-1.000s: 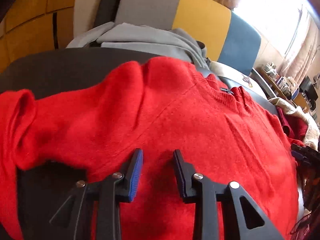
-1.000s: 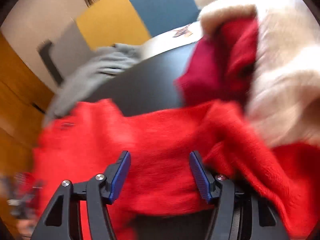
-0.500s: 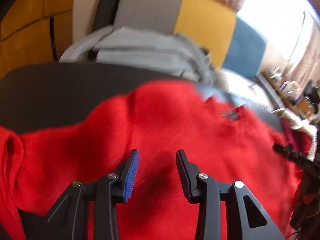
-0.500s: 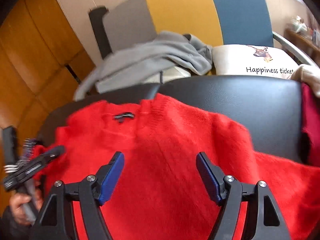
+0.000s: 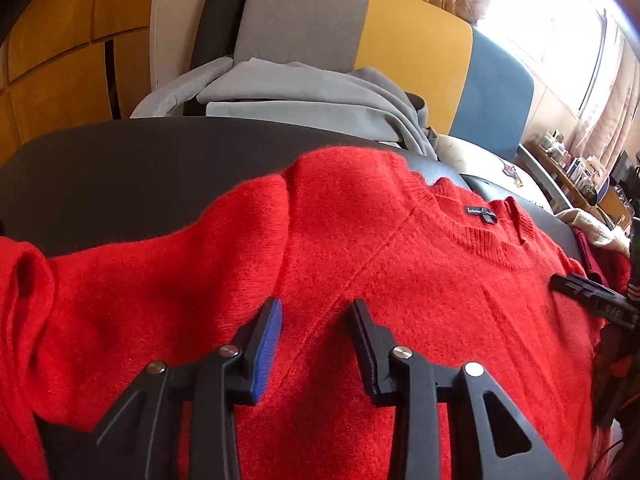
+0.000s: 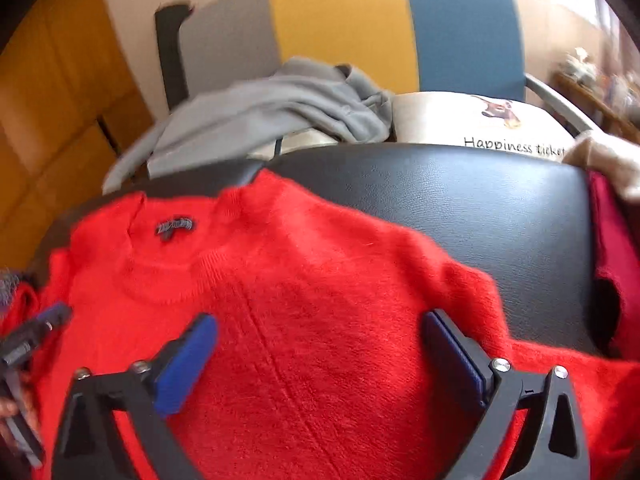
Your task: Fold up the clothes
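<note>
A fluffy red sweater (image 5: pixel 380 280) lies spread on a black leather seat (image 5: pixel 120 168), neckline and dark label (image 5: pixel 482 213) toward the back. My left gripper (image 5: pixel 316 312) hovers open and empty over its left shoulder area. In the right wrist view the sweater (image 6: pixel 300 320) fills the foreground on the seat (image 6: pixel 460 208). My right gripper (image 6: pixel 320 332) is wide open and empty above the sweater's chest. The right gripper's tip shows at the right edge of the left wrist view (image 5: pixel 592 298), and the left gripper shows at the left edge of the right wrist view (image 6: pixel 24 344).
A grey garment (image 5: pixel 304 96) is piled behind the seat against grey, yellow and blue chair backs (image 5: pixel 412 48). A dark red garment (image 6: pixel 612 240) and a cream fluffy one (image 6: pixel 600 160) lie at the right. A white "Happiness ticket" cushion (image 6: pixel 480 124) sits behind.
The right gripper swung left from the pile of garments to over the sweater's chest and opened wider. The left gripper shifted slightly over the sweater; the neckline now lies flatter.
</note>
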The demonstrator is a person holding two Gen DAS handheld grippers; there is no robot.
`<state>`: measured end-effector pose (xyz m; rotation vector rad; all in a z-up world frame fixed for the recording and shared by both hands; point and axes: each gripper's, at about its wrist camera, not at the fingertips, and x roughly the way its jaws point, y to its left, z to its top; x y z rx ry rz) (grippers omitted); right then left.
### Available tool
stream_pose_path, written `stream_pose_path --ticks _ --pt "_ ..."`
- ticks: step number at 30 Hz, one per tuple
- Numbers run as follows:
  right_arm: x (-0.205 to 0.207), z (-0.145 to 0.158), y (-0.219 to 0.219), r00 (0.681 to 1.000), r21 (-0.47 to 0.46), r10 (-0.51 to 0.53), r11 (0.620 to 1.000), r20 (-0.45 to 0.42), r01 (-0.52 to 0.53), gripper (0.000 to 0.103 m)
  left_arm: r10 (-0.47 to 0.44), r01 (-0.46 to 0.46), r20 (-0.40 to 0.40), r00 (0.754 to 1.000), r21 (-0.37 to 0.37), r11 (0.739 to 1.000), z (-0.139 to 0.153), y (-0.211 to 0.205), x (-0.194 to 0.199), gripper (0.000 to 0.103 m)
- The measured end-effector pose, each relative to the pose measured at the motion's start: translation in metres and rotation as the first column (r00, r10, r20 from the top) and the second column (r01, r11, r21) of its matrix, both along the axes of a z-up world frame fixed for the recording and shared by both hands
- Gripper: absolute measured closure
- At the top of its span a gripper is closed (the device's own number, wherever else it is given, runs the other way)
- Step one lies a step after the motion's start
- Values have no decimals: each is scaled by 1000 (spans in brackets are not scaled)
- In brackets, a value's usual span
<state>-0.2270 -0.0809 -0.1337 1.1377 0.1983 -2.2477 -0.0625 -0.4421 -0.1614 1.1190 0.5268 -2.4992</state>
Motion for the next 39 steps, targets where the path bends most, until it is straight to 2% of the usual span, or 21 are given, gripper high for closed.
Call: stream_pose_path --ticks 1,3,4,5,6,9,14,16,19,21,22,24,25,28,31,35,38,39 --pt "1 -1 -7 1000 51 12 999 -13 -11 0 -1 1 7 1000 -1 1000 2 0 -1 66" --pt "1 0 -11 999 83 36 996 -13 -35 2 13 -13 24 1000 -4 1000 10 1 -2 66" --pt "2 5 -7 1000 72 16 997 -13 -15 19 27 -27 19 999 -6 1000 17 4 1 65" --pt "4 13 3 1000 34 -22 999 -13 23 30 30 -30 -3 1000 -4 1000 25 9 6 65" --pt "8 20 16 999 -25 -45 999 -5 45 37 27 -27 -21 999 2 1000 31 14 10 64" --pt "30 45 59 995 -178 -102 979 -1 101 30 -13 15 -49 999 35 999 44 38 28 63" --pt "84 67 171 979 -325 -203 925 9 195 25 -103 108 -65 993 90 990 53 86 63 61" --pt "105 75 235 953 -369 -304 884 10 286 21 -131 138 -68 989 113 984 52 104 79 61" --pt "132 82 328 870 -439 -492 775 30 454 13 -151 159 -70 986 139 977 52 124 97 60" --pt "146 85 384 798 -482 -600 683 56 548 12 -157 165 -67 985 158 974 53 134 106 60" --pt "152 86 416 740 -498 -669 620 70 606 11 -156 164 -59 986 168 972 52 137 109 59" --pt "158 85 453 669 -525 -738 535 92 662 8 -152 158 -49 987 178 971 51 139 113 59" --pt "154 80 463 659 -541 -742 507 122 671 3 -149 154 -43 988 181 971 51 139 114 59" --pt "144 65 494 630 -583 -747 420 212 695 2 -130 131 -19 991 187 974 49 140 117 59" --pt "132 54 504 642 -643 -721 366 261 673 2 -119 117 0 993 189 975 48 141 120 59" --pt "115 47 501 643 -672 -709 329 288 664 4 -133 127 20 991 189 974 47 149 122 58" --pt "105 44 496 632 -669 -716 316 298 673 15 -151 143 33 988 186 972 47 155 121 58" --pt "102 42 497 632 -666 -712 315 305 676 22 -158 148 36 987 187 971 47 156 121 58"
